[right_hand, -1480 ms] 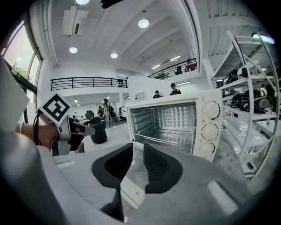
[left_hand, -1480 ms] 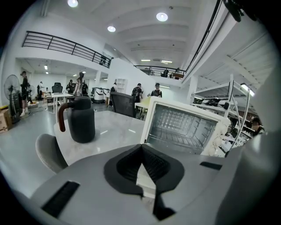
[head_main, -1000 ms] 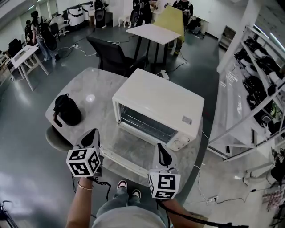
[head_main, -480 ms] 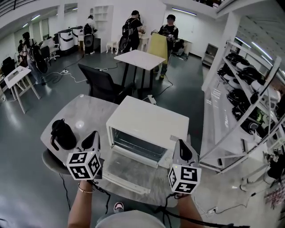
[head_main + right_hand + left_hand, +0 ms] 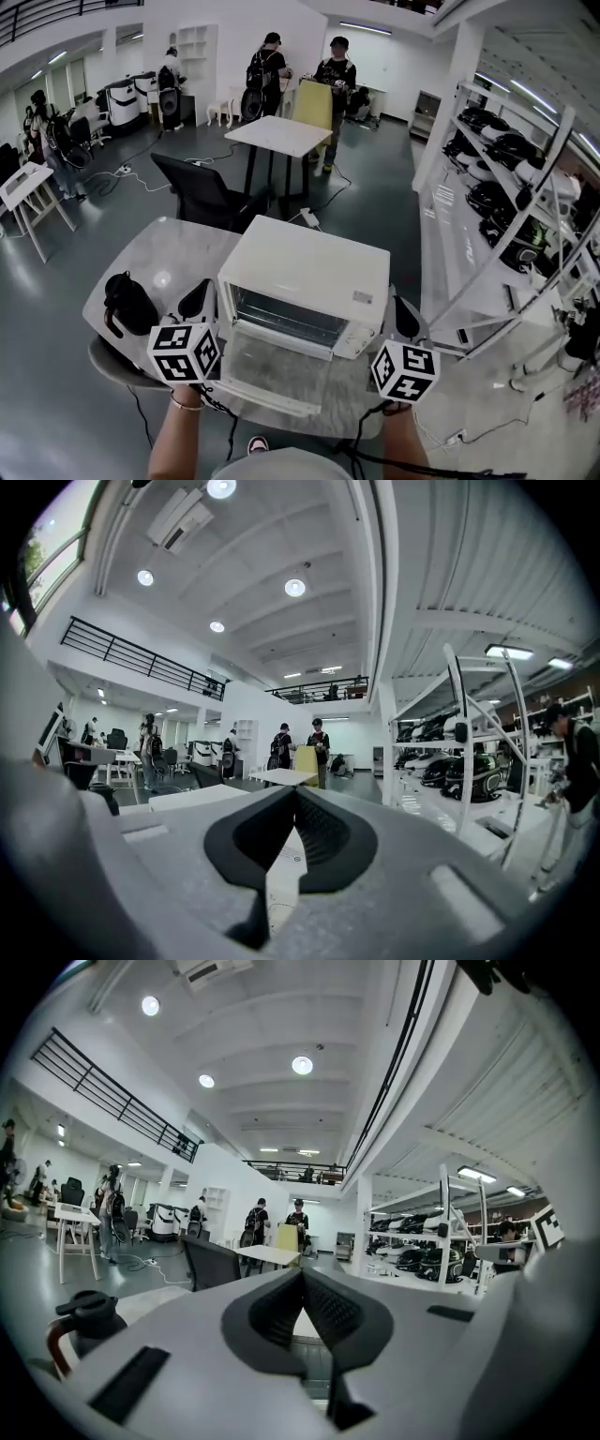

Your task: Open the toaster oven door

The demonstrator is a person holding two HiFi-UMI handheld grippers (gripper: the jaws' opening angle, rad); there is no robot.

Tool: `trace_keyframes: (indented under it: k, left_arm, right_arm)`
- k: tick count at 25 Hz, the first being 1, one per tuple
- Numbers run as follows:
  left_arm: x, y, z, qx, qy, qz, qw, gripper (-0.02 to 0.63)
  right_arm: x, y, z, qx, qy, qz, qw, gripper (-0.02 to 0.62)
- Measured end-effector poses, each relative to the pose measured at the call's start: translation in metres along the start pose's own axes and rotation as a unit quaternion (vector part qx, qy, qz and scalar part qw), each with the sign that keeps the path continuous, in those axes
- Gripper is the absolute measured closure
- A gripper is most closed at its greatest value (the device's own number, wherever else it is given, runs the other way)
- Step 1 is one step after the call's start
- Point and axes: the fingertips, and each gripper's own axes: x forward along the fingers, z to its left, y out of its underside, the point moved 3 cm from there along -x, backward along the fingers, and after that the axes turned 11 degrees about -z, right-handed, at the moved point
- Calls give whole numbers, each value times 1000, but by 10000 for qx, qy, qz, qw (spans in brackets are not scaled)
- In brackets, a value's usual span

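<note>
Tightly closed on nothing, the left gripper and right gripper flank one white boxy toaster oven at centre frame. Its long axis runs left-right, its mouth faces the bottom edge, and its glass door lies flat open. The cavity's contents are unclear. One black jug stands at left.

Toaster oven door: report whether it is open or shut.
Open. The toaster oven door lies folded down flat in front of the toaster oven, leaving the cavity exposed in the head view.
</note>
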Motion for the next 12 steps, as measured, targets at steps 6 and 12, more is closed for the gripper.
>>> trace_keyframes:
  k: [6, 12]
  left_arm:
    - [-1, 9, -1, -27, 53, 99, 9999, 601]
    - [-6, 14, 4, -53, 41, 171, 9998, 601]
  right_arm:
    - [-4, 4, -1, 108, 144, 15, 9998, 589]
    - [-5, 10, 7, 146, 124, 118, 9997, 589]
